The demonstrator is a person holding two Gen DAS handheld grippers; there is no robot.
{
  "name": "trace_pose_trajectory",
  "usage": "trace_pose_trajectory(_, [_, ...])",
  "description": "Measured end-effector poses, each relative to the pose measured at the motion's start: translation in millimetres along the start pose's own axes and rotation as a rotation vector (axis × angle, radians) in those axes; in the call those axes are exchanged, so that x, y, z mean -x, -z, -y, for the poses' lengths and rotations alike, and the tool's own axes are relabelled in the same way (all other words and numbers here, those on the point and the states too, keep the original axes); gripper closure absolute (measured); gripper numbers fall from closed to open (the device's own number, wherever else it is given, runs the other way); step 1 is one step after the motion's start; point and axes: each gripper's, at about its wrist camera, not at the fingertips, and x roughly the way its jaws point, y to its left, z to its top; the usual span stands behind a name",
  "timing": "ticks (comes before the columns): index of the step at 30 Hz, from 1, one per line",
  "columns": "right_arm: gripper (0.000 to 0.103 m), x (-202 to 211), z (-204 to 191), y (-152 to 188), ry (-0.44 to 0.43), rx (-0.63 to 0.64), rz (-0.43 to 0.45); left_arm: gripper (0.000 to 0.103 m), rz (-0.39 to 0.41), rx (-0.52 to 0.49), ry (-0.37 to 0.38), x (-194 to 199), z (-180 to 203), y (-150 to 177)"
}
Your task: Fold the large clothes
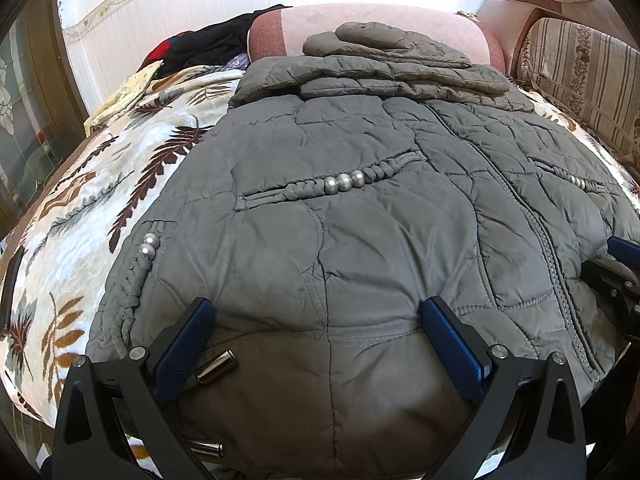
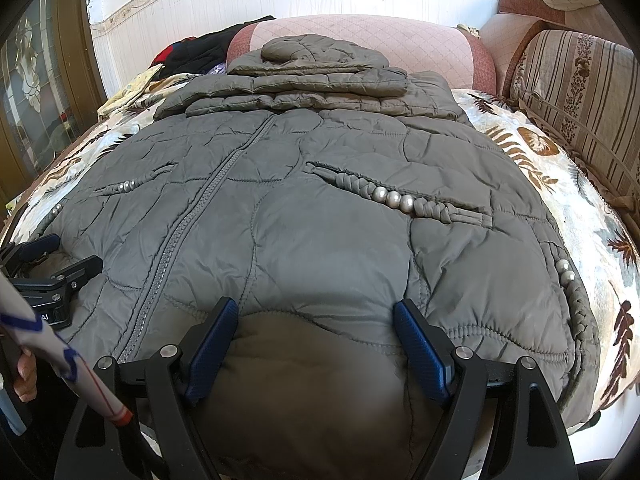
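Grey quilted jacket lies front-up, zipped, spread flat over leaf-print blanket on the bed. Sleeves and hood are folded in a stack across its far end, at 12 o'clock in both wrist views, against a pink bolster. Zipper runs from 12 toward 7 o'clock in the right wrist view. Pearl-bead trim sits mid-panel.

Left gripper: blue fingers spread wide, bottom hem of jacket bulging up between them at 6 o'clock; whether the pads press the cloth cannot be told. A metal cord end lies just beside the left finger.

Right gripper: fingers spread wide, the hem rising between them; contact likewise cannot be told.

The left gripper also shows at 9 o'clock in the right wrist view, with a hand and patterned sleeve below it. Striped cushion at 2 o'clock.
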Motion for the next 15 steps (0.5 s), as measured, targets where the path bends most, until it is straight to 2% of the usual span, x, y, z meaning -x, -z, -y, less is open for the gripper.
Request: trace_pose_trajectory(15, [0.019, 6.9, -0.8, 4.2, 0.001, 0.001, -0.015, 0.0, -0.003, -0.01, 0.005, 8.3, -2.6, 5.8])
